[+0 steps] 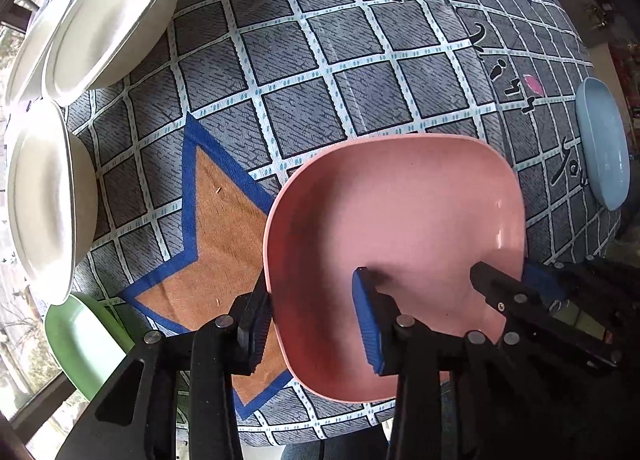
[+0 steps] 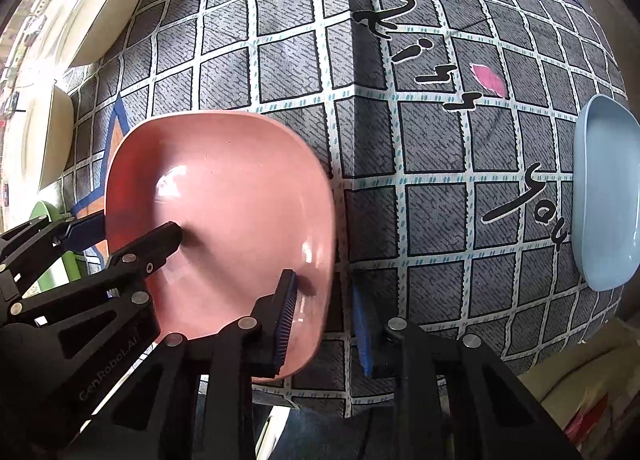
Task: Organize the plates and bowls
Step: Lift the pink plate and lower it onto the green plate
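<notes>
both tongs had the pink bowl by opposite rims: left tongs clenched on one wall, right tongs straddling the other, though i couldn't tell if they'd pinched yet. looked like the pick-up step; next it'd need lifting level. only the left view showed the green dish properly, off to the left.

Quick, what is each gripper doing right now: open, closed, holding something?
Left gripper: closed on one side wall of the glossy pink rounded-square bowl.
Right gripper: closed on the opposite wall of the same bowl.
</notes>
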### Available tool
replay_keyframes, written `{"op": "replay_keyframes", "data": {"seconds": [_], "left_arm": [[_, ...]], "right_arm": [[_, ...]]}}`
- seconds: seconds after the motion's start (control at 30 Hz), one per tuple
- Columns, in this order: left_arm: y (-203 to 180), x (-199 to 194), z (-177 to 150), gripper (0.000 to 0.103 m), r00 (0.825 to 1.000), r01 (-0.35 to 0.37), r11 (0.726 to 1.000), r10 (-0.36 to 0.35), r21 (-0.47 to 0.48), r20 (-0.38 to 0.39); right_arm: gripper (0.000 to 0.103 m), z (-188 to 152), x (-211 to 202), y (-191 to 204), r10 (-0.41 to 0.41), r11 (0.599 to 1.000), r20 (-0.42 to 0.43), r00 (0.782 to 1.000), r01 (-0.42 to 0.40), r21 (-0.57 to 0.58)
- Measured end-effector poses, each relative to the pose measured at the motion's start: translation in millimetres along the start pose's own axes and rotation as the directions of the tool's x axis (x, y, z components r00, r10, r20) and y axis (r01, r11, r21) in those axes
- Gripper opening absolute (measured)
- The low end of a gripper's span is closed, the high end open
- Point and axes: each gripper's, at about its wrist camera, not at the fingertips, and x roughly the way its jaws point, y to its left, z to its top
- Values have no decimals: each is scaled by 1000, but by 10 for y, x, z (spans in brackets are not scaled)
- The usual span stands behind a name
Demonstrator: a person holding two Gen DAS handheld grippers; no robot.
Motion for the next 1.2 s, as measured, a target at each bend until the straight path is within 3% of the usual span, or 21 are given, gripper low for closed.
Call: {"op": "replay_keyframes", "data": {"seconds": [0.13,0.33,0.53,0.97,1.03,1.2], "left_arm": [[51,-25,-135,38,1000,17,1000,-17,-11,-12],[331,-85,-390,38,1000,-14,1000,15,-26,16],[834,-395,-749,38,999,-21,991,27,-131,46],[2231,-645,-1515,38,995,-54,898,86,-437,54],[2138,-523,-1540,38,994,-63,880,97,-470,50],[2374,-412,-1713,38,995,-73,855,100,-513,24]], "right_arm": [[19,6,31,6,8,1000,-21,1000,-7,21],[19,-83,60,202,21,999,-49,999,-23,-23],[19,-23,-43,613,31,992,-39,999,-36,-121],[19,-4,-69,1989,73,912,-64,995,-93,-400],[19,-22,-42,2185,74,897,-74,995,-99,-430],[19,-208,99,2643,59,862,-94,994,-98,-497]]}}
